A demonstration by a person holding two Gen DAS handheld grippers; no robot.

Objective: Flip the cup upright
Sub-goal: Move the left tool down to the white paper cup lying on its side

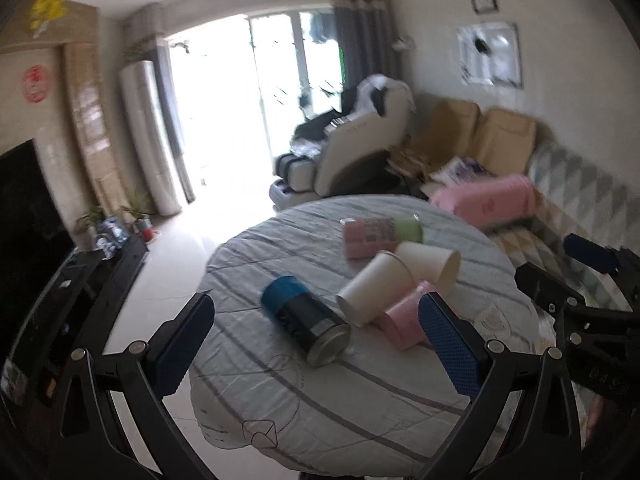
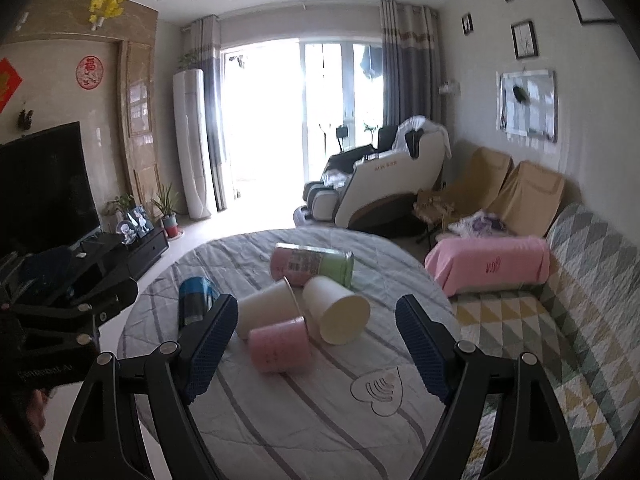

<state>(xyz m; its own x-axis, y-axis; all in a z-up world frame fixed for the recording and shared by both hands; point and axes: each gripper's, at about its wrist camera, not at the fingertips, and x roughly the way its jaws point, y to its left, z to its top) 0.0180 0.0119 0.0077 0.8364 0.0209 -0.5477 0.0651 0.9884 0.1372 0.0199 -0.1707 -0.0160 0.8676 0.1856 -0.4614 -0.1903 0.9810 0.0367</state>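
Three cups lie on their sides in a cluster on a round table with a grey striped cloth: a pink cup, a white cup and a cream cup. My right gripper is open and empty, its fingers on either side of the pink cup, short of it. My left gripper is open and empty, above the table's left part, around a lying blue-capped black can.
A pink-and-green canister lies behind the cups. The blue-capped can lies at the table's left. A sofa with a quilt and a pink bundle stands to the right. A TV stand is at the left.
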